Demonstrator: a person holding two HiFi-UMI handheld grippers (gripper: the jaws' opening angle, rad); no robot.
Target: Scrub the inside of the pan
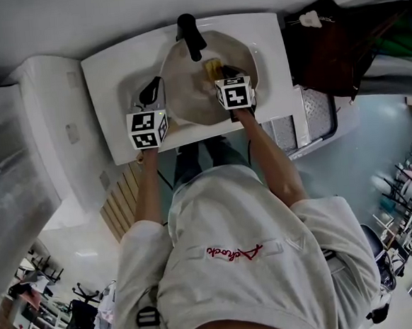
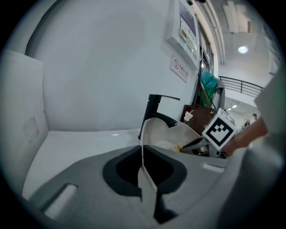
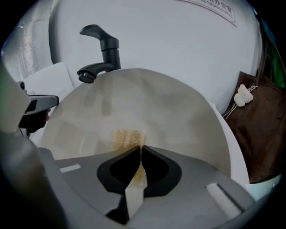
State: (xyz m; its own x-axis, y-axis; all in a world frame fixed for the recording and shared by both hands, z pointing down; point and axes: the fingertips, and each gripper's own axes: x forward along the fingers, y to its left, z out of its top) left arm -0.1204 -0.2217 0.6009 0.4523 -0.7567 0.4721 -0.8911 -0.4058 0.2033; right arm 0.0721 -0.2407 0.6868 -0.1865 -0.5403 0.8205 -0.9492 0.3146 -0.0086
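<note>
Nearest is the person's pale grey shirt (image 1: 256, 263), with both bare forearms reaching away to the white counter (image 1: 113, 68).

The left gripper (image 1: 152, 93) is at the pan's left side. In the left gripper view its jaws (image 2: 143, 156) are closed on the thin pale rim of the pan (image 2: 165, 132), which runs edge-on between them. The right gripper (image 1: 227, 72) reaches into the pan from the near right. In the right gripper view its jaws (image 3: 139, 150) are pinched on a yellowish scrub sponge (image 3: 127, 138), whose rough front edge presses against the pan's inner face.

The pan (image 1: 193, 90) sits in the middle of the counter, tilted so that its inside faces the person. That inside (image 3: 147, 112) is a broad cream-beige surface with faint darker smudges on its upper left, and the rim looks paler on the right. The only thing in it is the sponge (image 1: 213, 69).

Just beyond the pan's far edge stands a black faucet (image 1: 190, 34), its spout (image 3: 105, 51) reaching over the rim. Behind it is a plain pale wall. To the far right hangs a brown bag (image 3: 263, 129) with a small white charm (image 3: 243, 96).
</note>
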